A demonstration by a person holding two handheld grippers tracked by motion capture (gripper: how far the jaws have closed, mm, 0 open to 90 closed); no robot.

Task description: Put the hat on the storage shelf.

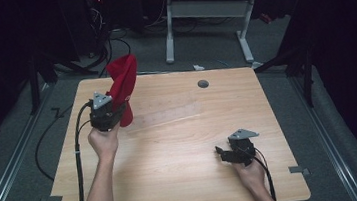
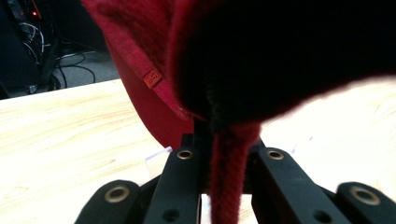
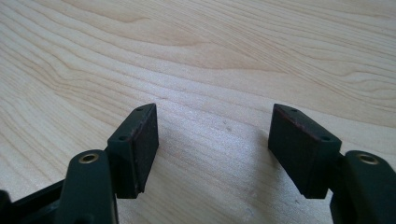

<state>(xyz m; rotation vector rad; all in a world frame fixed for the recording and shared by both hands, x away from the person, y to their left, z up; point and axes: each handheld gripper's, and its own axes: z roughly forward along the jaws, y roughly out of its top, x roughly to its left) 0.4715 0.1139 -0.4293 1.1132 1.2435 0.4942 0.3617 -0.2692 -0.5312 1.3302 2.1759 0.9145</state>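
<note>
A red knitted hat [image 1: 124, 86] hangs upright above the table's far left, pinched in my left gripper [image 1: 112, 111], which a hand lifts off the wood. In the left gripper view the red hat [image 2: 154, 56] drapes over the jaws, a fold of it [image 2: 229, 177] squeezed between them; a small orange label [image 2: 152, 78] shows on its brim. My right gripper [image 1: 225, 155] rests low at the near right of the table, jaws apart. The right gripper view has its pads [image 3: 140, 144] standing wide over bare wood, nothing between them.
The light wooden table [image 1: 181, 145] has a round grey cable port [image 1: 203, 84] near its far edge. A faint clear strip [image 1: 168, 115] lies right of the hat. Behind the table stand a white desk frame [image 1: 205, 12] and floor cables [image 1: 110, 42].
</note>
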